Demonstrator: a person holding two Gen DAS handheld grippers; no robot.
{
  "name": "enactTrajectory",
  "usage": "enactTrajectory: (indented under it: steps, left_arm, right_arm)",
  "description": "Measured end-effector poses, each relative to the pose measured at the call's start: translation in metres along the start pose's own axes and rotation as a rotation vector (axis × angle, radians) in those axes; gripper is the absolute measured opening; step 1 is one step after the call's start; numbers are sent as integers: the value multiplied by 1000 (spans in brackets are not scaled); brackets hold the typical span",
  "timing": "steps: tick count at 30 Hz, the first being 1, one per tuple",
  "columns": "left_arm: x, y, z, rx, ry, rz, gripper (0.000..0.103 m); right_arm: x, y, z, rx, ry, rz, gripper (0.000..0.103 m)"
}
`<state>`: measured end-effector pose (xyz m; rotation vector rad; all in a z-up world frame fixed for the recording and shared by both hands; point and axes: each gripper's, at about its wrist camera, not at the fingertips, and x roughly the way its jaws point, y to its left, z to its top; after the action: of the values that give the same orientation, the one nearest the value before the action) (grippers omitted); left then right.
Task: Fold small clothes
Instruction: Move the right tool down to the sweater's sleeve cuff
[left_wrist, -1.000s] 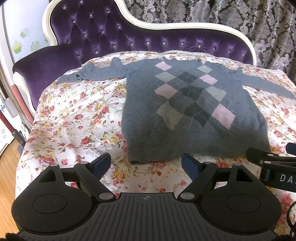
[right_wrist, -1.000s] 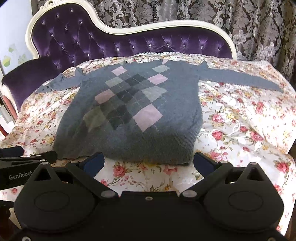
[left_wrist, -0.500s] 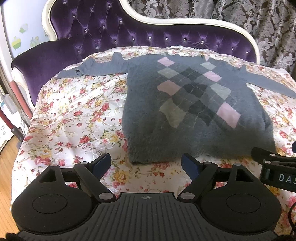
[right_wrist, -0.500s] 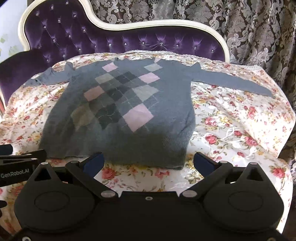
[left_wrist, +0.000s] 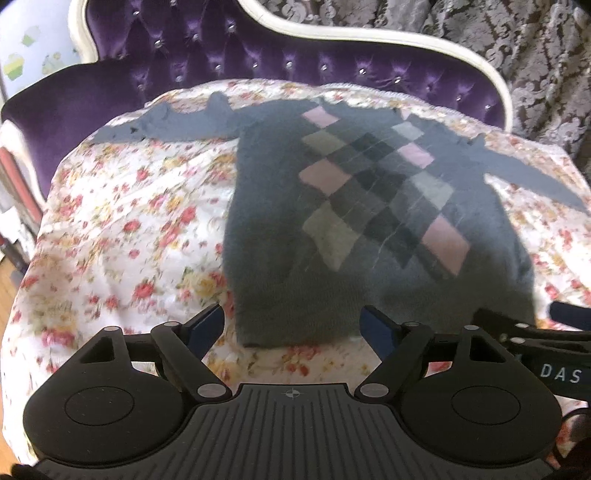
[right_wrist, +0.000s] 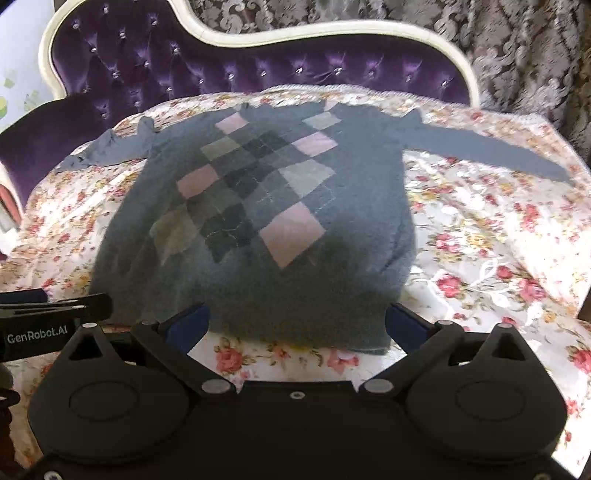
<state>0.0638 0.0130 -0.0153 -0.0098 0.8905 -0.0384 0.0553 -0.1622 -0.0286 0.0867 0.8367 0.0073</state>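
left wrist view: left tool (left_wrist: 291, 325) gapes wide, empty, above sweater (left_wrist: 369, 221) hem; right tool (right_wrist: 295, 325) likewise.

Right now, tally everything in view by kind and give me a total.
sweater: 1
grippers: 2 (left gripper, right gripper, both open)
floral cover: 1
purple sofa: 1
curtain: 1
Total: 6
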Motion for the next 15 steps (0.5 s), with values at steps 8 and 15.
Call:
enactTrajectory:
  steps: [8,15]
  left_arm:
    - [-31,14,57,-18,-106,-109,77]
    - [-34,14,116,-17,-241,-83,78]
  right_arm:
    - [-22,-17,50,20,-8,199,99]
    - [-34,-55,104,69,-125,233,99]
